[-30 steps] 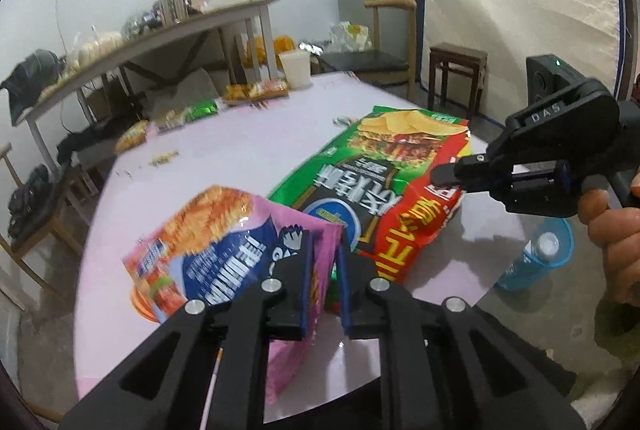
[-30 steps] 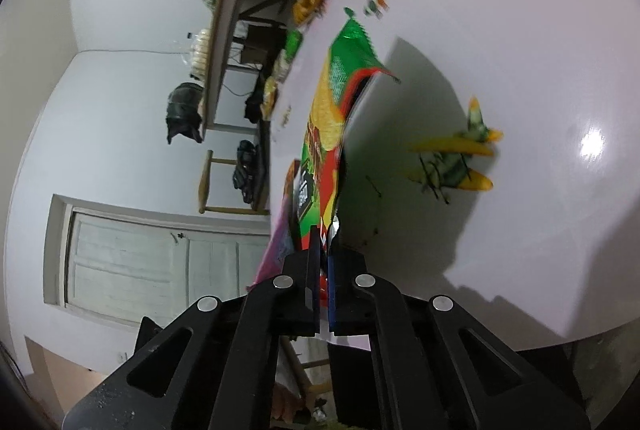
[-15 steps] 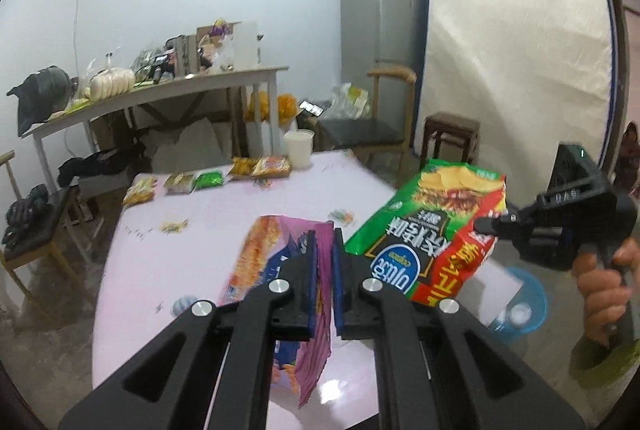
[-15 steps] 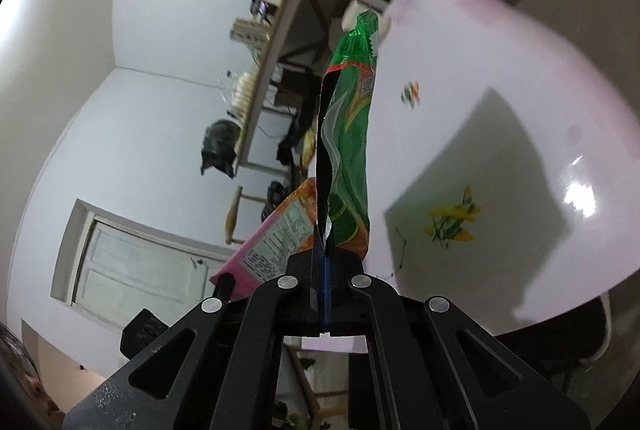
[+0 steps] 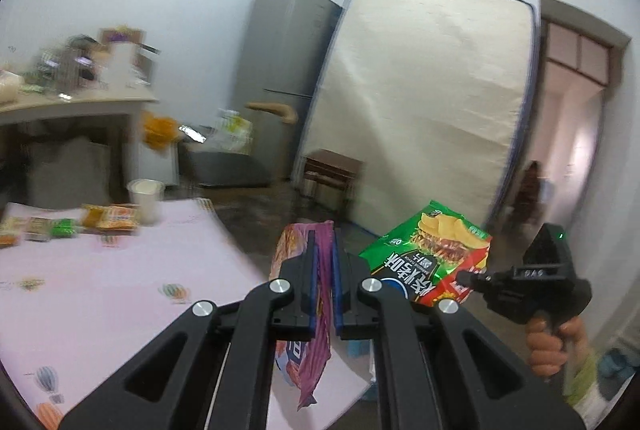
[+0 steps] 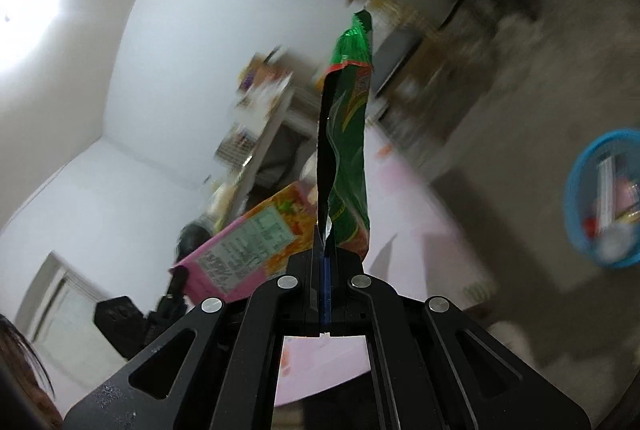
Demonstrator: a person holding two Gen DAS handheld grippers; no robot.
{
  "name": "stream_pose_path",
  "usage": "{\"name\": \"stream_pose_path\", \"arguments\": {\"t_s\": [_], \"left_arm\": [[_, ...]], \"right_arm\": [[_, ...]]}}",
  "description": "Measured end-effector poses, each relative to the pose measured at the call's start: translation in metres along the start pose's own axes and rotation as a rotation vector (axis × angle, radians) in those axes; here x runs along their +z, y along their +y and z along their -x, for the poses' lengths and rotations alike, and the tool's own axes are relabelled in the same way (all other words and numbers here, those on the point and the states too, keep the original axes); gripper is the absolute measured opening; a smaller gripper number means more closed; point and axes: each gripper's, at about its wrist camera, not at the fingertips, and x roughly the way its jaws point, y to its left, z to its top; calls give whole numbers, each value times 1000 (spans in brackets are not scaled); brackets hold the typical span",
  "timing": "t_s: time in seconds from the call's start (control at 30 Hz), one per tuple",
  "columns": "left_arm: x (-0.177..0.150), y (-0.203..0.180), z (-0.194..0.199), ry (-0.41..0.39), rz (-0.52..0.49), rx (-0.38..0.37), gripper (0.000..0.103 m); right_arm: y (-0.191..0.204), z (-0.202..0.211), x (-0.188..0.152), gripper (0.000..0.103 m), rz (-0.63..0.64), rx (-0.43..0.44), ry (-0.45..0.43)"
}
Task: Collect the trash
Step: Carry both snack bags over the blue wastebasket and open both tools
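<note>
Tongs [image 6: 325, 250] pinching green chip bag [image 6: 346, 149], long axis upright, edge-on

The left claw [image 5: 323, 270] is pinched tight on a pink and purple snack bag [image 5: 310, 310], held up past the edge of the pink tabletop [image 5: 100, 294]. To the right of that bag, the right claw [image 5: 466, 276] grips a green chip bag [image 5: 432, 254] by its corner. Far behind the purple bag, a white cup [image 5: 146, 199] and small snack packets [image 5: 112, 217] sit on the tabletop.
</note>
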Motion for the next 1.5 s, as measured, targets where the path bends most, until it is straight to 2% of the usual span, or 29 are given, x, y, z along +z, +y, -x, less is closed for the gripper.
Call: {"name": "stream_pose_path", "arguments": {"t_s": [0.17, 0.27, 0.4, 0.6, 0.67, 0.77, 0.83, 0.87, 0.9, 0.97, 1.0, 1.03, 1.1, 1.23, 1.33, 1.43, 1.5], "left_arm": [[2, -37, -71, 87, 47, -168, 5], [-7, -57, -110, 152, 61, -216, 5], [-21, -76, -152, 212, 69, -228, 5], [-41, -84, -194, 285, 86, -229, 5], [-46, -86, -207, 311, 78, -218, 5], [-53, -86, -222, 344, 76, -209, 5], [-55, -87, -231, 360, 76, -207, 5], [-57, -89, -236, 368, 77, -207, 5], [-60, -87, -236, 373, 79, -207, 5], [-65, -88, -243, 389, 84, -207, 5], [-67, -90, -247, 395, 84, -208, 5], [-67, -90, -249, 400, 84, -209, 5], [-71, -95, -257, 411, 82, -213, 5], [-74, -104, -270, 431, 105, -239, 5], [-75, -118, -285, 451, 141, -297, 5], [-79, -137, -315, 488, 207, -392, 5], [-88, -149, -341, 537, 238, -407, 5]], "right_arm": [[-30, 54, 13, 0, 9, -197, -136], [-54, 66, 18, 0, 15, -335, -183], [-86, 62, 15, 0, 59, -520, -187], [-154, 0, 12, 0, 128, -724, -58], [-177, -29, 7, 0, 187, -802, -8], [-206, -61, -4, 0, 266, -867, 46], [-239, -86, -15, 12, 313, -952, 121], [-252, -96, -17, 18, 305, -964, 168], [-266, -102, -21, 29, 282, -982, 212], [-273, -93, -29, 35, 239, -1000, 234], [-274, -88, -30, 42, 216, -989, 225], [-273, -79, -30, 54, 189, -970, 196], [-269, -64, -29, 61, 165, -942, 131], [-250, -33, -27, 64, 94, -882, 24], [-243, -4, -26, 64, 39, -856, -55], [-254, 9, -27, 64, 5, -851, -97], [-262, 17, -28, 64, -20, -852, -109]]}}
